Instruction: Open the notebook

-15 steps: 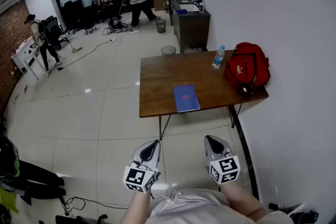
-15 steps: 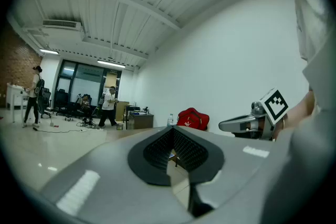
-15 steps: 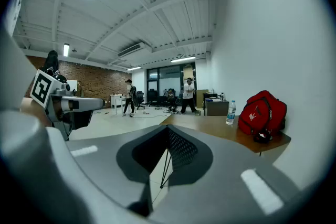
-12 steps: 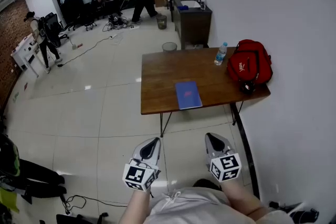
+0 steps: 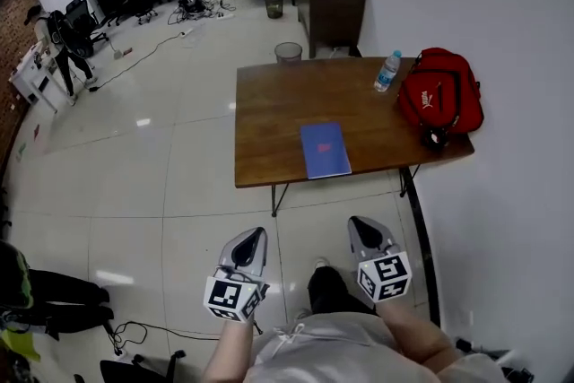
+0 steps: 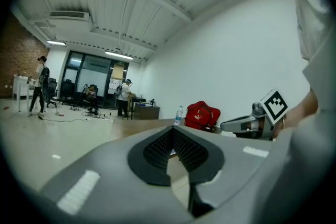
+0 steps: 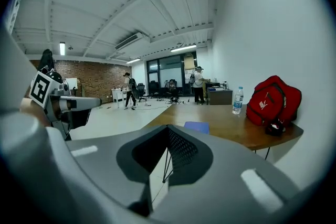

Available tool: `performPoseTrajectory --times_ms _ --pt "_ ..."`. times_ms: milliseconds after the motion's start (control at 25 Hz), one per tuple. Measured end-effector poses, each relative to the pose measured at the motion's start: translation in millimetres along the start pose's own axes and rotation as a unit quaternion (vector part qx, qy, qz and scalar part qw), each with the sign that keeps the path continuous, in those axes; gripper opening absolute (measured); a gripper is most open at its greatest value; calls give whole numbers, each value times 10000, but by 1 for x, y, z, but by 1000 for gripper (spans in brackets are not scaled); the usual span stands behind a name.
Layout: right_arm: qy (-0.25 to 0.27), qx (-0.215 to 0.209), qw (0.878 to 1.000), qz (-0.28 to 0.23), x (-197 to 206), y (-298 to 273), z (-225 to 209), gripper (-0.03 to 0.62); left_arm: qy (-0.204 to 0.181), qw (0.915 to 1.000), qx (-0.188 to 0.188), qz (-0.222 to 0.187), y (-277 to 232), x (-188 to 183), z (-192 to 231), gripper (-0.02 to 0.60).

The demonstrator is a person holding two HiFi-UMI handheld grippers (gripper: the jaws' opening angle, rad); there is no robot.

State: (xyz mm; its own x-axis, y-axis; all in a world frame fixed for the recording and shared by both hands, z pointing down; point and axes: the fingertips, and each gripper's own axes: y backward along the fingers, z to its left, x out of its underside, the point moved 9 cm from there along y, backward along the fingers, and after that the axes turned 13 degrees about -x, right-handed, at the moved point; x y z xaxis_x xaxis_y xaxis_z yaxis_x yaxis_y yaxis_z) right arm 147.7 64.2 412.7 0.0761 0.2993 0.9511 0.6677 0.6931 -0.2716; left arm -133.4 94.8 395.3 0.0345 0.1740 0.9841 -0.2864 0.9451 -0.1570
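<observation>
A blue notebook [image 5: 325,150] lies closed near the front edge of a brown wooden table [image 5: 269,112]; the right gripper view shows the notebook [image 7: 196,126] too. Both grippers hang over the floor well short of the table, apart from the notebook. My left gripper [image 5: 257,231] [image 6: 171,129] is shut, its tips meeting with nothing between them. My right gripper [image 5: 356,220] [image 7: 168,128] is likewise shut and holds nothing. Each gripper view catches the other gripper off to the side.
A red backpack [image 5: 439,99] and a water bottle [image 5: 387,72] stand on the table's right end. A wall runs along the right. A bin [image 5: 288,52] and a dark cabinet [image 5: 332,4] lie beyond the table. People [image 5: 58,40] stand far off on the tiled floor.
The table and notebook have come closer in the head view. A dark shoe now shows between the grippers. Both grippers stay shut in the same pose.
</observation>
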Motion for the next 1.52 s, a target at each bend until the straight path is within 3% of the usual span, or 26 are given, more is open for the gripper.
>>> performPoseTrajectory --times_ms 280,600,840,920,1120,1280,1520 --pt "-178 -14 9987 468 12 -61 -64 8 20 9990 120 430 -78 11 6 5" --pt "-253 198 9943 1016 25 -119 -142 8 146 9950 -97 980 -162 36 28 5" --pt "-816 189 9856 1467 59 -164 -192 13 324 9892 -32 1428 -227 64 28 5" --pt "-1048 175 9813 1605 70 -173 -200 69 360 9870 68 1562 -244 72 22 5" --pt "-1372 324 9716 1903 89 -182 -208 69 433 9826 265 1789 -266 84 12 5" --pt "-1134 318 9738 1943 92 -184 -205 63 536 9808 269 1856 -272 92 11 5" --pt "-1298 462 9725 1876 93 -182 -207 30 526 9806 374 1850 -274 94 12 5"
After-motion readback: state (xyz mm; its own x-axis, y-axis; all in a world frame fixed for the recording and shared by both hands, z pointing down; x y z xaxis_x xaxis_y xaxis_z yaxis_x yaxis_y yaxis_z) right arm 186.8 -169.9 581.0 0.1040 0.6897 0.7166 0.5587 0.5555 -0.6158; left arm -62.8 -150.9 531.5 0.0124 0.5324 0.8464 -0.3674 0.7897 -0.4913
